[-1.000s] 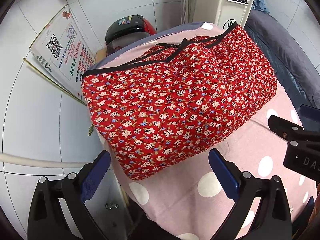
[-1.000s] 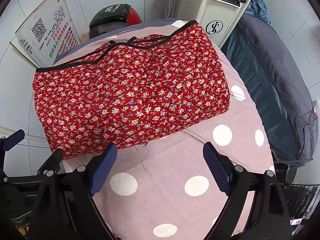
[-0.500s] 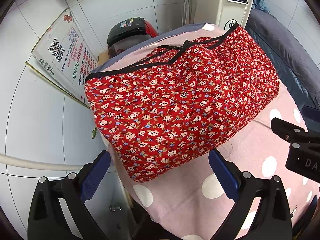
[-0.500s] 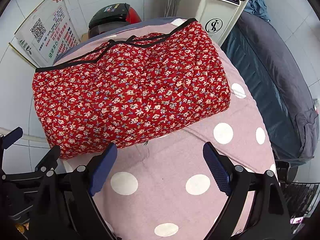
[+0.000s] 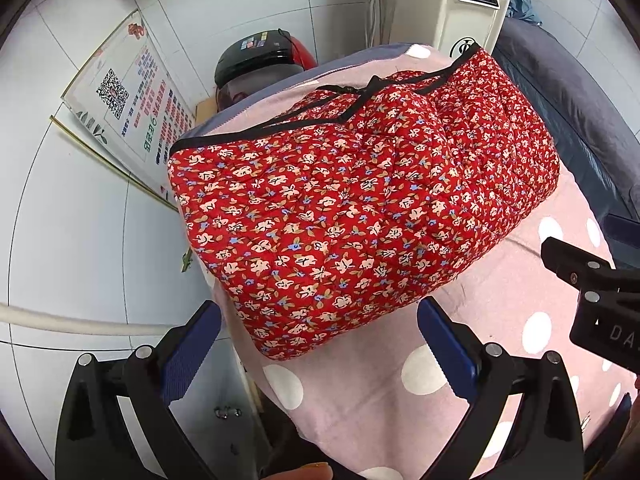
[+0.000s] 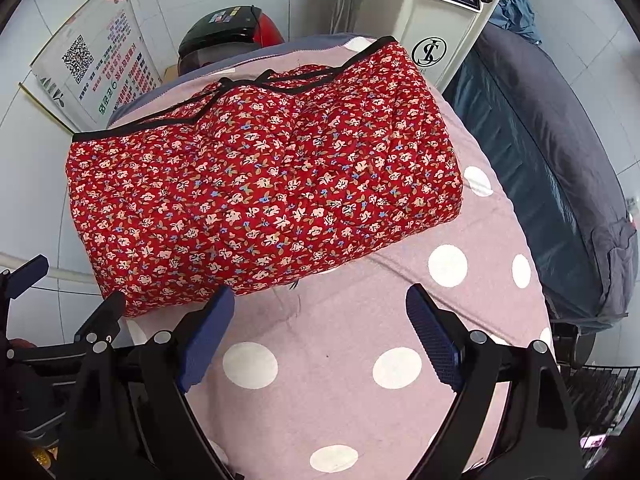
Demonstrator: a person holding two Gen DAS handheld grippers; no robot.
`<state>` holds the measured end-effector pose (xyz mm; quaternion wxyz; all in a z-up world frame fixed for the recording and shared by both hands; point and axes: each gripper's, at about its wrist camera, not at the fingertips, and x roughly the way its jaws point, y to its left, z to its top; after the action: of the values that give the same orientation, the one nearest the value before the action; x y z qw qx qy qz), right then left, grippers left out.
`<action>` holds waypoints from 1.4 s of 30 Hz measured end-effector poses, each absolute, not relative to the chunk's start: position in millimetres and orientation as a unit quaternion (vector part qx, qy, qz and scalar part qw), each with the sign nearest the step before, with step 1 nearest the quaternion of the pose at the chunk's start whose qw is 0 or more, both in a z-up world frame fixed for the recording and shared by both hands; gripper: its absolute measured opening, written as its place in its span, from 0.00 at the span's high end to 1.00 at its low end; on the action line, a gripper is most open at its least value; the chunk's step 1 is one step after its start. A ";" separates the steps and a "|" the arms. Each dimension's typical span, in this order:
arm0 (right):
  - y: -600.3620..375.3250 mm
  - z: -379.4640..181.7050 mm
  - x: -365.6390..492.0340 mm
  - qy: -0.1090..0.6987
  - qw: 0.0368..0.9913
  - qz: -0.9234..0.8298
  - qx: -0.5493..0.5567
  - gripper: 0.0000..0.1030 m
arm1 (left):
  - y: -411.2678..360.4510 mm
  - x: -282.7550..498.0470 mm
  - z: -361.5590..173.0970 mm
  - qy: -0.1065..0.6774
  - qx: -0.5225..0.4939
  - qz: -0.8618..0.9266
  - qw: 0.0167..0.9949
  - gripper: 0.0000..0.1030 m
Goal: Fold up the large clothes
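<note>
A red quilted garment with a small flower print and black trim (image 5: pixel 360 200) lies folded into a thick rectangle on the far part of a pink polka-dot bed cover (image 5: pixel 400 420). It also shows in the right wrist view (image 6: pixel 264 184). My left gripper (image 5: pixel 320 344) is open and empty, hovering just short of the garment's near left corner. My right gripper (image 6: pixel 320 340) is open and empty, just short of the garment's near edge. The right gripper's body shows at the right edge of the left wrist view (image 5: pixel 592 288).
A white machine with a control panel (image 6: pixel 436 20) stands behind the bed. A red and black appliance (image 6: pixel 228 28) and a poster with a QR code (image 6: pixel 96 68) are by the tiled wall. A dark blue-grey bed (image 6: pixel 560 160) lies to the right. A white pipe (image 5: pixel 80 322) runs at left.
Both grippers stayed open and empty. The left wrist view shifted so the garment sits slightly farther right and lower; the right view barely changed.
</note>
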<state>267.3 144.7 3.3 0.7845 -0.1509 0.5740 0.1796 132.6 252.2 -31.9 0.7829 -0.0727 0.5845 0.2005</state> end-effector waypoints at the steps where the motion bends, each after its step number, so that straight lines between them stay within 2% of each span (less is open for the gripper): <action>1: 144.7 3.2 267.2 0.574 0.784 0.180 -0.150 0.16 | 252.3 132.6 -32.0 0.585 -0.072 0.201 0.783 0.06; 42: 146.3 2.8 267.1 0.573 0.785 0.184 -0.151 0.16 | 248.7 134.6 -31.6 0.581 -0.061 0.205 0.785 0.06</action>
<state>267.1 146.3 2.8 0.7845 -0.1508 0.5727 0.1838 134.6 248.7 -31.6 0.7854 -0.0614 0.5810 0.2047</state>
